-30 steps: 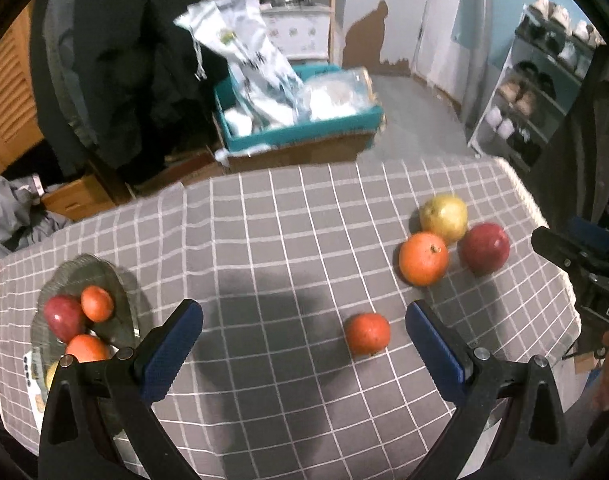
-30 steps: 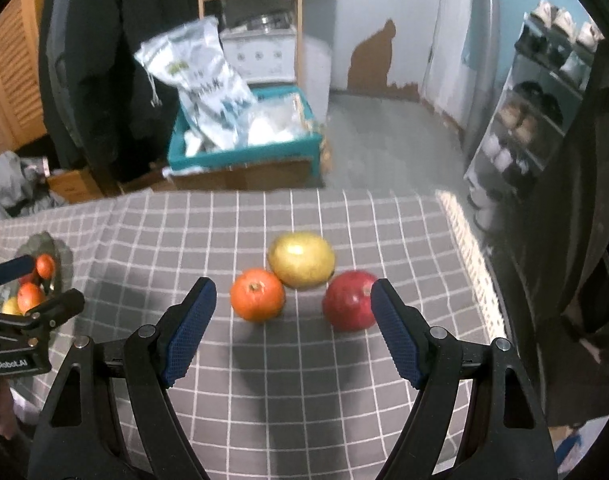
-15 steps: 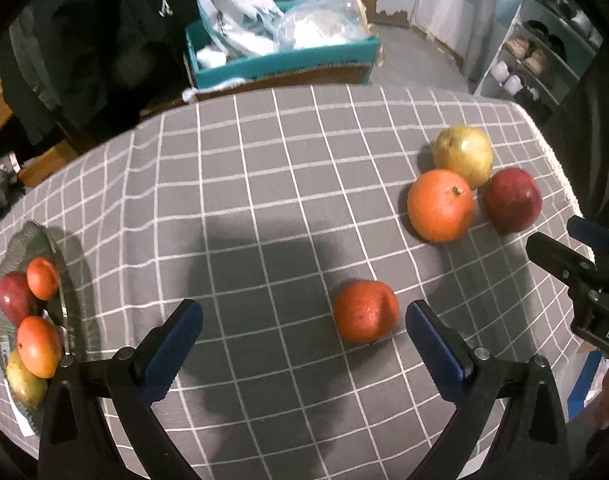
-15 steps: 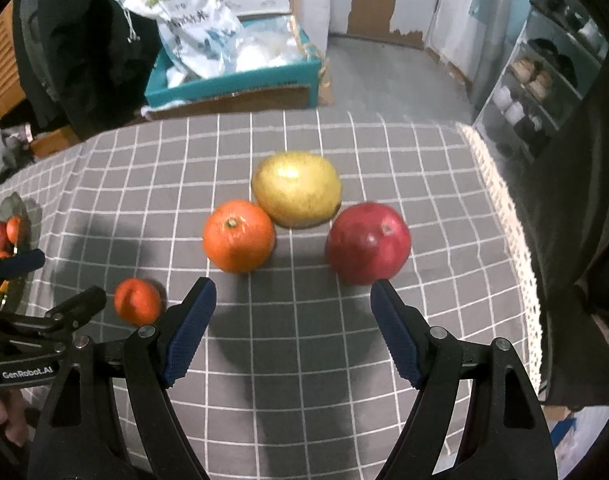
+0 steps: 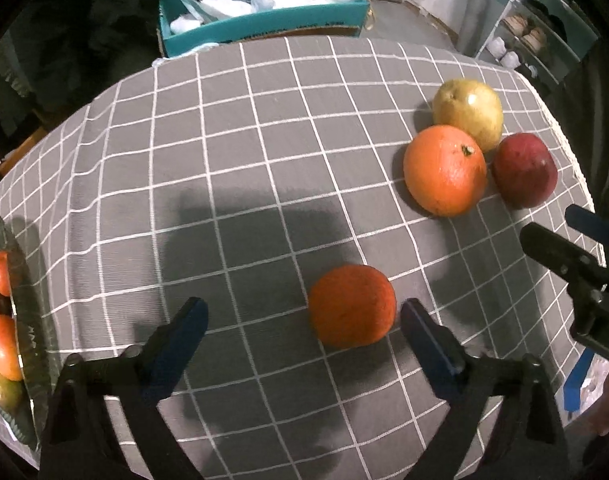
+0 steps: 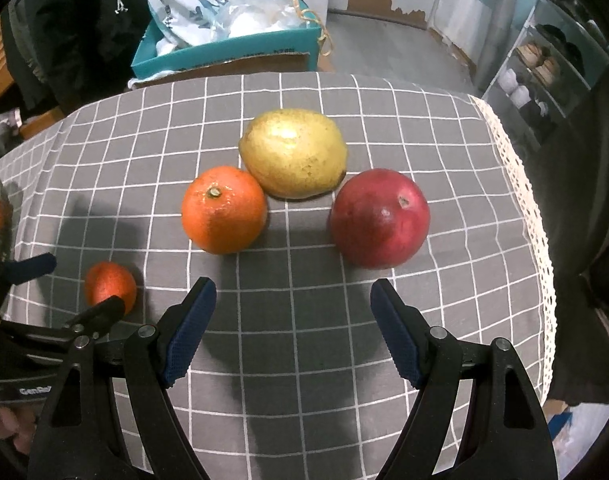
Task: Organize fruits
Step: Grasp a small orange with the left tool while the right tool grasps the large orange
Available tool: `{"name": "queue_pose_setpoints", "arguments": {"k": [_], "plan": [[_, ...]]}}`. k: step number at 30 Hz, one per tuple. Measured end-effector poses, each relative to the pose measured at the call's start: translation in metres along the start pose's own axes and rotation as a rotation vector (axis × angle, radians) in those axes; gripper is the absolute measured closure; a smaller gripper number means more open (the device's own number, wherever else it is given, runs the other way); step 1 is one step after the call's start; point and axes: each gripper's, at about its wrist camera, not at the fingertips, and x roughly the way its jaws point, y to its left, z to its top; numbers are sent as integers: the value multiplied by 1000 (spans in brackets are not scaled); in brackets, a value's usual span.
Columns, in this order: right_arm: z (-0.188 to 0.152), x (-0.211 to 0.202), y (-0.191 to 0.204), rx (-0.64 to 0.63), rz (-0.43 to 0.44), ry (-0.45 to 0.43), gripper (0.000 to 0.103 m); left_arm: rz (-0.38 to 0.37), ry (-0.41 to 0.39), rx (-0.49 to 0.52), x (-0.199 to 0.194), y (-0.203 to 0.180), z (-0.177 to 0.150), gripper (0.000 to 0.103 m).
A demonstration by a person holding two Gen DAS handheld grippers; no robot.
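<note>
Left gripper (image 5: 302, 322) hangs over the grey checked cloth (image 5: 264, 152) with its jaws closing but gripping nothing yet; the tangerine (image 5: 351, 306) sits between them, hard against the right-hand pad, well clear of the other, so the grip looks off-centre; right gripper (image 6: 291, 322) stands open and empty, nothing between its jaws; ahead of it lie the orange (image 6: 223, 209), the pear (image 6: 293, 153) and the red fruit (image 6: 379, 218), bunched near the cloth's lace edge, the orange and pear touching; the plate (image 5: 24, 364) at the far left already holds several fruits, so it seems the collecting spot, and the tangerine, alone and nearest to it, is likely the left gripper's pick.
</note>
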Motion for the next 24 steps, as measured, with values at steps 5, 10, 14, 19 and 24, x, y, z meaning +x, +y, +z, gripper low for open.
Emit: {"name": "queue_pose_setpoints", "arguments": {"k": [5,10,14,19,24], "plan": [[2,4,0,0,4,5,25,-41,14,13,6,-6,-3,29],[4,8,2,-5,7,10,25,-82,2,30,6,-14,-4,49],[7,11,5,-7,15,3,25,-69,-16,51,3,-23,-1,58],[17,22,15,-26,42,-3,25,-59,-27,12,2,-7,5,59],[28,35,25,-34,70,0,25,-41,-58,-44,-7,19,13,59]]}}
